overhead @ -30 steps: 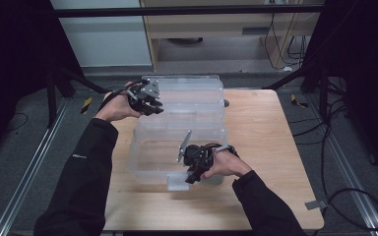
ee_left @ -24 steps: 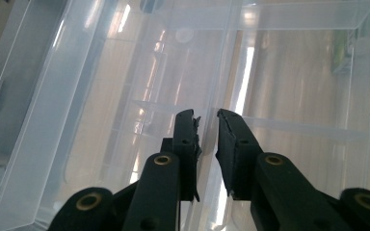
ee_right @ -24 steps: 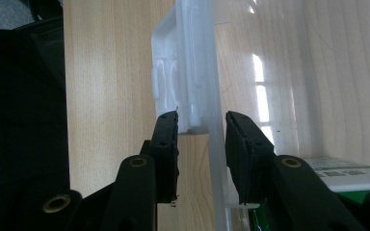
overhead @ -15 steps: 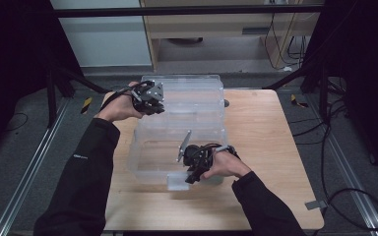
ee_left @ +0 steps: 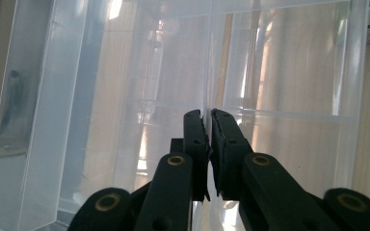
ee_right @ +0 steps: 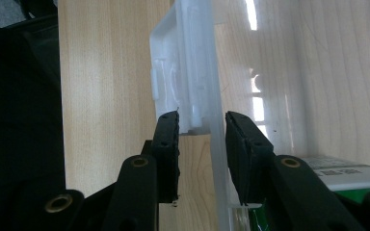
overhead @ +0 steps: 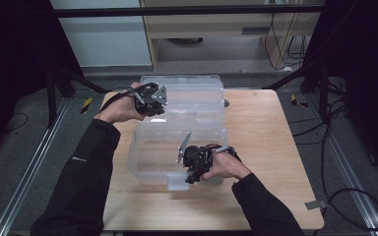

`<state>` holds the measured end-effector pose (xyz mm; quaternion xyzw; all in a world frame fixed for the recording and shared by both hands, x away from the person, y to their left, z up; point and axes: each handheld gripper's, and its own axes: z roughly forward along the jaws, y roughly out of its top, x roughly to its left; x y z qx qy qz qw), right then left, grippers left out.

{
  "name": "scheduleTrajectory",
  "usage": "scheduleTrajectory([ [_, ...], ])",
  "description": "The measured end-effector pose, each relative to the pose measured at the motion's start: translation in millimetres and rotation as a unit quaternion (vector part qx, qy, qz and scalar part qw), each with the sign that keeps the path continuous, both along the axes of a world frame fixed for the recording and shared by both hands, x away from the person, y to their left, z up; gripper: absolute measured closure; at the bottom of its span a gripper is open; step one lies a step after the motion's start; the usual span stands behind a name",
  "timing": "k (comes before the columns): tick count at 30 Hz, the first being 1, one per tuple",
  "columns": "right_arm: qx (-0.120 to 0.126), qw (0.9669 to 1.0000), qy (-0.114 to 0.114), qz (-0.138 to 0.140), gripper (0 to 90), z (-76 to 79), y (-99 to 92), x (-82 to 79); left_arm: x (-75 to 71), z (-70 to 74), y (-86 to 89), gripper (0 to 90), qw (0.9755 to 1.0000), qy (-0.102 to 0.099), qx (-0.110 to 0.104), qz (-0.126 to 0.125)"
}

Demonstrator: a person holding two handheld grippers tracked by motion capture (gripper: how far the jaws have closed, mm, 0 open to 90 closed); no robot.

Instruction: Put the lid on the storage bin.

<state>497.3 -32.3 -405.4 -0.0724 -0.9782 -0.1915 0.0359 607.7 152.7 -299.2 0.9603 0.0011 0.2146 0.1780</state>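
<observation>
High view: a clear plastic bin sits mid-table. At its ten o'clock corner the left gripper has just been closing; the left gripper view shows its jaws pinching the bin's thin wall. At six o'clock the right gripper clamps the latch tab.

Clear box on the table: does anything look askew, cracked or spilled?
Nothing stands out. The box sits flat on the table with its lid open. The left gripper has just closed on the lid's edge; the right gripper straddles the front wall by the latch. No cracks or spills.
</observation>
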Motion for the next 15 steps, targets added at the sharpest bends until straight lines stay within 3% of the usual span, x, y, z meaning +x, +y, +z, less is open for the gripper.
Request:
scheduleTrajectory([
  [7,-0.001,1.0,0.0,0.001,66.7,-0.2,0.6,0.2,-13.0,3.9,0.2,85.8,0.9999,-0.011,0.01,-0.005],
  [15,-0.001,1.0,-0.003,0.001,66.7,-0.3,0.5,-0.8,-27.9,4.7,4.5,86.2,0.9998,-0.016,-0.005,-0.008],
])
